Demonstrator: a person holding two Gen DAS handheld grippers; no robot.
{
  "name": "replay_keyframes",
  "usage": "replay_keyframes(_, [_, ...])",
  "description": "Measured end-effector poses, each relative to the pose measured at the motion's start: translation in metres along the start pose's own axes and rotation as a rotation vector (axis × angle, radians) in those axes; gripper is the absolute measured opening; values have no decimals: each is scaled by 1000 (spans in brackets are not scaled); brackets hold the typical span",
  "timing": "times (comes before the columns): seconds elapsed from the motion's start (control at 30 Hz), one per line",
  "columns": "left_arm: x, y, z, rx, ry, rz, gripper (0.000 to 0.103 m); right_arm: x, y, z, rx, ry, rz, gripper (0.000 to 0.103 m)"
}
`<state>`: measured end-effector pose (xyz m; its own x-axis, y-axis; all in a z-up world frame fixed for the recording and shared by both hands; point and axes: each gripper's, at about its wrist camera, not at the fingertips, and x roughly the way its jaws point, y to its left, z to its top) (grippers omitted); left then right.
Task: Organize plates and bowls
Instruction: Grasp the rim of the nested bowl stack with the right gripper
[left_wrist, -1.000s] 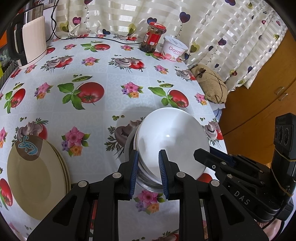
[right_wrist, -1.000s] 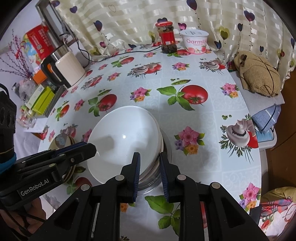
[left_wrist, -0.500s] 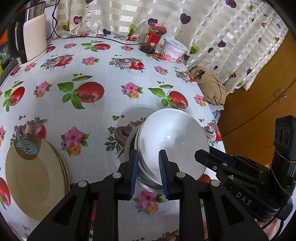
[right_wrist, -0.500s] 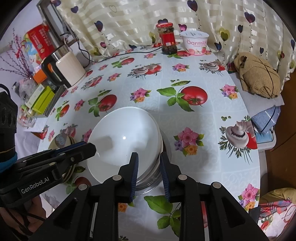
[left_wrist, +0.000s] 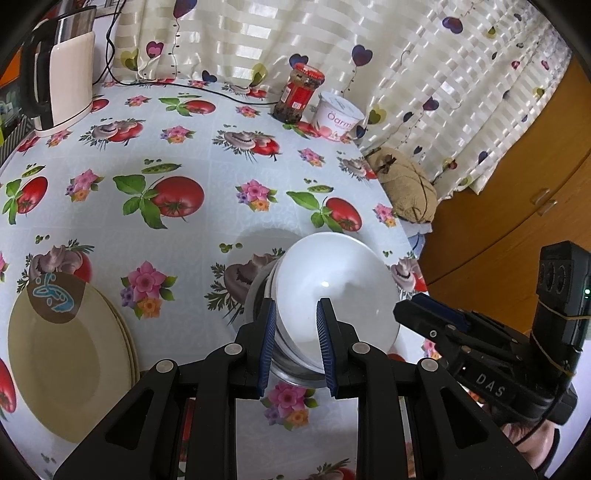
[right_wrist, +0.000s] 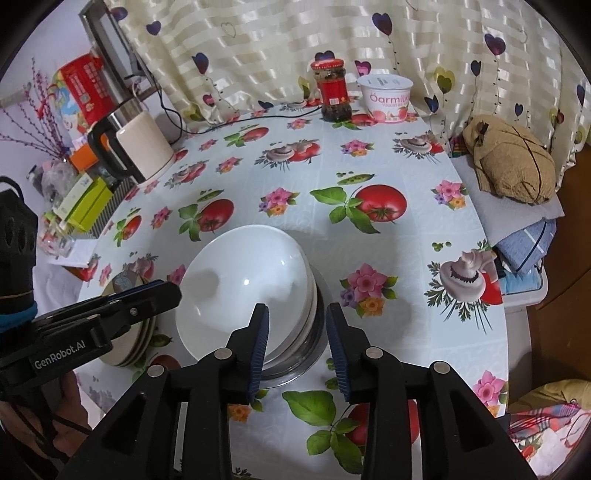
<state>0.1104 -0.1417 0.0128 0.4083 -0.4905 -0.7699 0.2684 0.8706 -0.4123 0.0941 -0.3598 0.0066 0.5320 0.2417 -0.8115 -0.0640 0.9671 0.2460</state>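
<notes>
Jaws apart around white bowls (right_wrist: 243, 291); "Öarmilk" yogurt tub (right_wrist: 386, 96) beyond.

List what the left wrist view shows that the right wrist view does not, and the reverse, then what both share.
Left wrist only: the faces of the yellow plates, stacked with a blue-patterned dish at their far edge, and a wooden cabinet.

Right wrist only: a red box, green cartons and folded blue cloth beside the table.

Both: the nested white bowls in a metal bowl, kettle, sauce jar, yogurt tub, brown bag, and each open gripper, left gripper and right gripper, straddling the bowls' near rim.
</notes>
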Motion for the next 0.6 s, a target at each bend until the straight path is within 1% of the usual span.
replay_keyframes(0.1, [-6,6,2,-9,-25,-9,24,-6,-7,1,10,-21,2,32])
replay_keyframes(0.3, [-11,21,6,-45,-50,-20,24,-15,-23,2,41,-48,-5,32])
replay_keyframes(0.47, [-7,34,6,-63,-43,-43,24,-17,-34,3,64,-57,-8,32])
replay_keyframes(0.6, [0,41,3,-74,-21,-53,24,-13,-39,0,78,-44,13,31])
